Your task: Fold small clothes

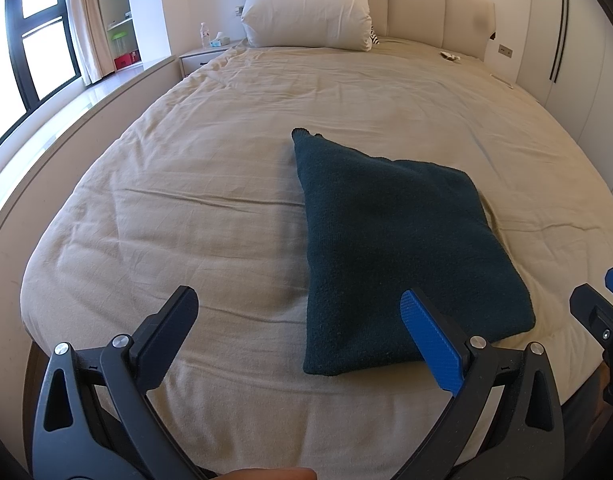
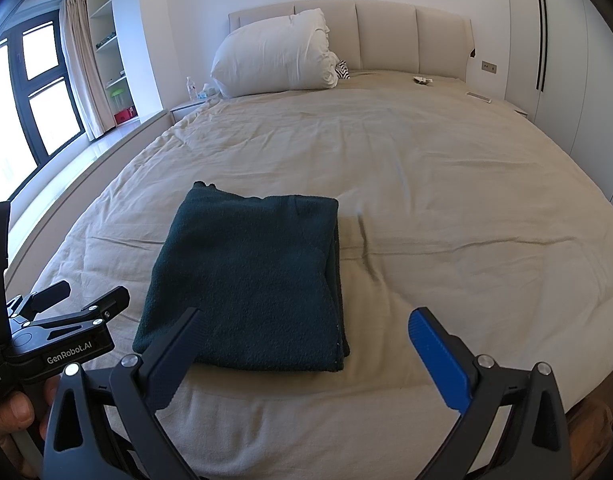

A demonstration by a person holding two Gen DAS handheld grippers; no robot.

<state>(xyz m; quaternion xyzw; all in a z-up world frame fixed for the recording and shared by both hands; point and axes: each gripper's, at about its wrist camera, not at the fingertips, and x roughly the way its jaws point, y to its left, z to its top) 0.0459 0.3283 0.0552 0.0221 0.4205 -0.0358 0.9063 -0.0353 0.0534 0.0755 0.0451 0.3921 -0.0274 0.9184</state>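
left wrist view: my left gripper (image 1: pixel 300 312) hangs above the foot edge of the bed (image 1: pixel 210 208) with its fingers spread wide and nothing between them. the dark green garment (image 1: pixel 398 248) lies folded into a compact rectangle on the bed's near half, towards the foot edge; the blue pad (image 1: pixel 430 340) overlaps its near corner in the picture, but whether it touches i cannot tell. at the right margin my right gripper (image 1: pixel 602 292) shows only in part. pillow (image 1: pixel 306 10) at the headboard end, well apart from the work.

right wrist view: my right gripper (image 2: pixel 306 336) is likewise spread wide and empty, near the garment's (image 2: pixel 250 276) near edge. layered edges stack along its right side — a finished fold, i judge, set flat so it keeps its shape. my left gripper (image 2: pixel 72 298) sits just beside the garment's left edge, fingers parted. both tools appear clear of the cloth — consistent with release.
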